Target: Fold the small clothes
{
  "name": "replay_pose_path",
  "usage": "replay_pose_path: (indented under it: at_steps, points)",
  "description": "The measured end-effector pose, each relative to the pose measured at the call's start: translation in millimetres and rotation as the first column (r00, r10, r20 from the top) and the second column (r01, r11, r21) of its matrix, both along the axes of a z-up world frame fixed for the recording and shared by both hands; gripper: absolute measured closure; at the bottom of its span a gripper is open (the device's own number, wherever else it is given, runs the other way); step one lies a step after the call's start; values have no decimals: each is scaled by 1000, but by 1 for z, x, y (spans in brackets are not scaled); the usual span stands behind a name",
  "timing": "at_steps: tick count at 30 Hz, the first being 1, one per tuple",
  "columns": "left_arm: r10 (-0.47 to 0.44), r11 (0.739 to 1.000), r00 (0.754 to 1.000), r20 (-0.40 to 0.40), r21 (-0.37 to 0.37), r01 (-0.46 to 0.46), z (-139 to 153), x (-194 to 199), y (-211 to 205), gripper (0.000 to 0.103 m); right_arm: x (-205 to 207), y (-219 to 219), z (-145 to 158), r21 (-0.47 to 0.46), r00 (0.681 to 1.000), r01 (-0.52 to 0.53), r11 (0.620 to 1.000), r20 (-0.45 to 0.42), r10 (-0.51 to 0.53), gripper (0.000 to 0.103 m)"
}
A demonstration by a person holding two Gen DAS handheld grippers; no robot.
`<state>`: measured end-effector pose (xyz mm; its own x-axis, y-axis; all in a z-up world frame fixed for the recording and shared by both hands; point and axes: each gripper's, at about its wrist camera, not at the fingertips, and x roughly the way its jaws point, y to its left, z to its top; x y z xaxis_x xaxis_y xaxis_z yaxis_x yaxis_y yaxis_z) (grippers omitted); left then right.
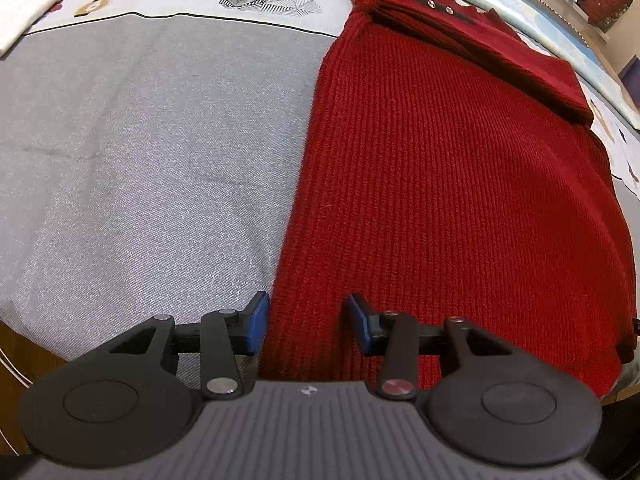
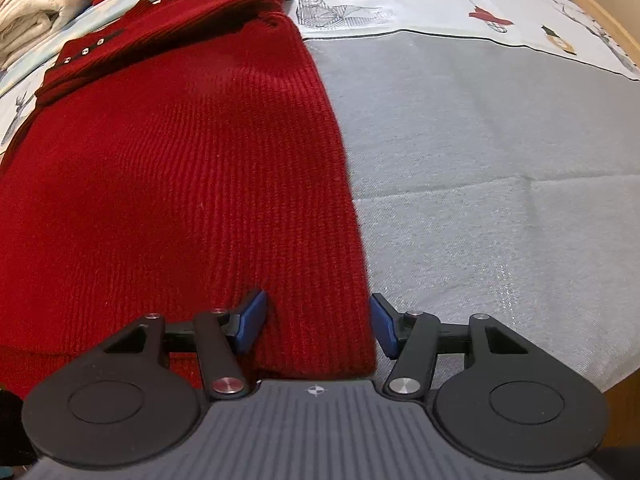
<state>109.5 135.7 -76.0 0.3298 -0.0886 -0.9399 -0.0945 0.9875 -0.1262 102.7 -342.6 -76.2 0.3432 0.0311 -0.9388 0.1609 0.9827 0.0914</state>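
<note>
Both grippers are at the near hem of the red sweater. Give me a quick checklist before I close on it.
1. left gripper open: ok.
2. right gripper open: ok.
3. Each straddles a bottom corner of the red sweater: ok, left side edge by the left gripper, right side edge by the right.
4. Hem actually between the pads: cannot tell, height above cloth unclear.
5. Sleeves folded in over the body: ok.
6. grey cloth beside the sweater bare: ok.

Both wrist views look forward, low — sharing the sweater (image 1: 460, 200).
</note>
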Motion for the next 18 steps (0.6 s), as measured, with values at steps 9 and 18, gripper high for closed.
replay_pose_path:
  at_steps: [9, 18]
  points:
    - [11, 1000, 999, 39, -17, -10, 9, -6, 2, 93, -3, 2, 5, -28, 999, -17, 999, 31, 18, 89]
    - [15, 976, 990, 137, -216, 15, 44, -28, 11, 95, -17, -41, 42, 90, 960, 181, 979, 198, -196, 94]
